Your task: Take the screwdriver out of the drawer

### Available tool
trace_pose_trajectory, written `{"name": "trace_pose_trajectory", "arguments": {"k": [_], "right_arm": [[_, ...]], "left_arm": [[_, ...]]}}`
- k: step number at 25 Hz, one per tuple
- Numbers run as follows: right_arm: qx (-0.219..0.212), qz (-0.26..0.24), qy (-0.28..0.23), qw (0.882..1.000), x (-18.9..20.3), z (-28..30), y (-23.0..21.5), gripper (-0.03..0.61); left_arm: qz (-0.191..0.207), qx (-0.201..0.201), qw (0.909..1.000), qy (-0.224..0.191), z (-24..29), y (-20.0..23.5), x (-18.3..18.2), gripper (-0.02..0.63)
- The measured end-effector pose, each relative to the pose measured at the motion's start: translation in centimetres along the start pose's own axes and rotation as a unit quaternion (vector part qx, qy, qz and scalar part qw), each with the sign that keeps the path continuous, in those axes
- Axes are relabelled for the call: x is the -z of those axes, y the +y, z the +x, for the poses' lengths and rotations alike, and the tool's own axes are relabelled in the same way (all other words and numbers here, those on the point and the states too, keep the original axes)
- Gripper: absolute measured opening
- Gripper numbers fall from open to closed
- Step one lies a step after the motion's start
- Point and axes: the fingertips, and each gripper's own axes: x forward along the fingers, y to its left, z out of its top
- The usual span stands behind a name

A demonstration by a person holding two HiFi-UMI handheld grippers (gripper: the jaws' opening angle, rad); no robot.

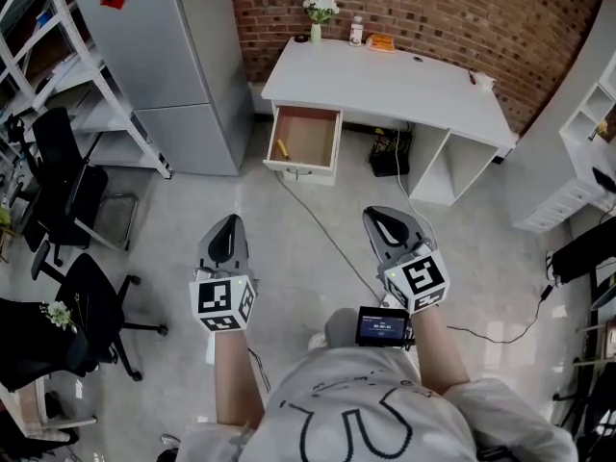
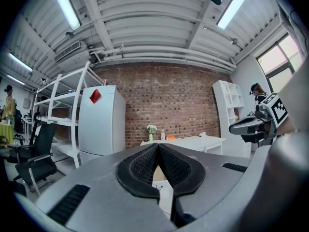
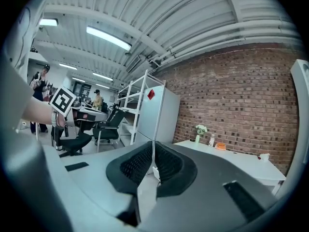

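Observation:
A yellow-handled screwdriver (image 1: 282, 148) lies in the open wooden drawer (image 1: 319, 139) of the white desk (image 1: 385, 80), far ahead of me. Both grippers hang over the bare floor, well short of the drawer. My left gripper (image 1: 229, 222) points forward with its jaws closed tip to tip and nothing between them; its pads (image 2: 145, 167) meet in the left gripper view. My right gripper (image 1: 378, 216) is likewise shut and empty, its pads (image 3: 166, 164) touching at the tip. The desk (image 2: 193, 141) shows beyond the left jaws.
A tall grey cabinet (image 1: 164, 56) stands left of the desk, with white shelving (image 1: 58, 46) and black office chairs (image 1: 67, 191) further left. A cable (image 1: 327, 234) runs across the floor. A flower vase (image 1: 318, 10) and bottle (image 1: 357, 32) sit on the desk.

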Motion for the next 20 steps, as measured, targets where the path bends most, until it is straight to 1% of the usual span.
{"name": "trace_pose_trajectory", "arguments": {"k": [4, 14, 20], "right_arm": [[0.003, 0.0, -0.003, 1.0, -0.5, 1.4, -0.8, 0.028], [-0.014, -0.005, -0.007, 1.0, -0.3, 6.8, -2.2, 0.028], [-0.025, -0.002, -0.007, 1.0, 0.2, 11.4, -5.1, 0.028]], "left_arm": [[-0.006, -0.003, 1.0, -0.002, 1.1, 0.9, 0.1, 0.011], [-0.012, -0.019, 0.9997, -0.002, 4.8, 4.0, 0.5, 0.011], [-0.016, -0.037, 0.9992, 0.003, 8.8, 6.0, 1.0, 0.011]]}}
